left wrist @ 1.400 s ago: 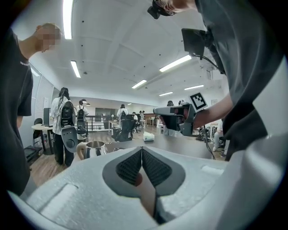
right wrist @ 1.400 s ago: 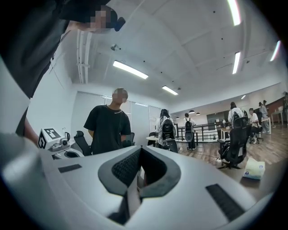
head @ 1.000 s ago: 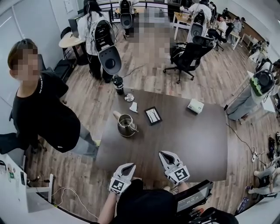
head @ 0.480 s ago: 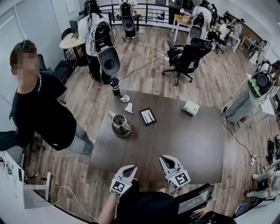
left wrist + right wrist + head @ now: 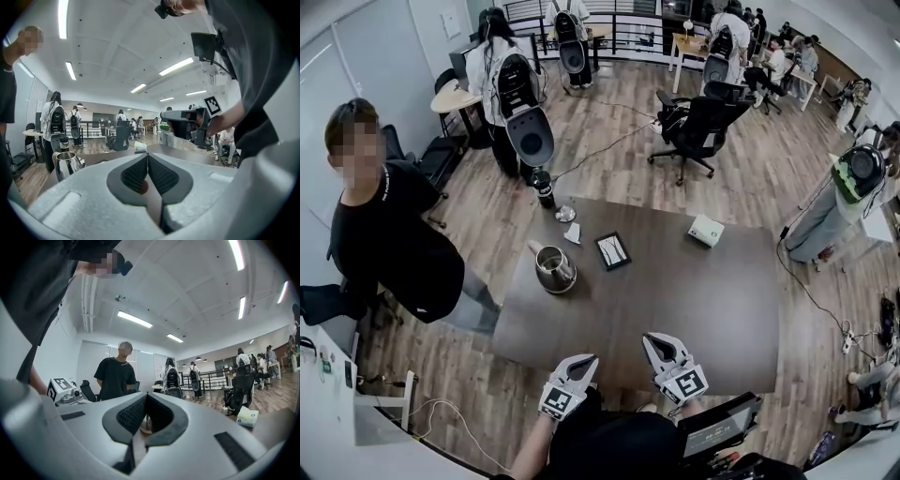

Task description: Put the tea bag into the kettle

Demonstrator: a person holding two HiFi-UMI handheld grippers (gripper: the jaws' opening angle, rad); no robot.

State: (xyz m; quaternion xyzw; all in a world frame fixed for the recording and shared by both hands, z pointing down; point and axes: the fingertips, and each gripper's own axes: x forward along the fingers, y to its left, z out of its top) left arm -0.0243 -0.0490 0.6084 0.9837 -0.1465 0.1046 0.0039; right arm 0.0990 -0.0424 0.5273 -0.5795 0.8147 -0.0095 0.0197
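A steel kettle [image 5: 553, 268] stands open on the left part of the dark table [image 5: 694, 309]; it also shows in the left gripper view [image 5: 67, 163]. A small white tea bag [image 5: 573, 232] lies just beyond the kettle, and a round lid [image 5: 566, 215] lies past that. My left gripper [image 5: 585, 360] and right gripper [image 5: 654, 340] hover at the table's near edge, far from the kettle. Both are shut with nothing between their jaws, as each one's own view shows [image 5: 147, 155] [image 5: 146, 395].
A black bottle [image 5: 544, 186] stands at the table's far left corner, a black tray [image 5: 612, 250] right of the tea bag, a white box [image 5: 706, 230] at the far right. A person in black [image 5: 389, 234] stands left of the table. Office chairs and people fill the room behind.
The table and kettle have slid left and a little farther off in the head view. Both grippers have drawn slightly back toward me, staying shut.
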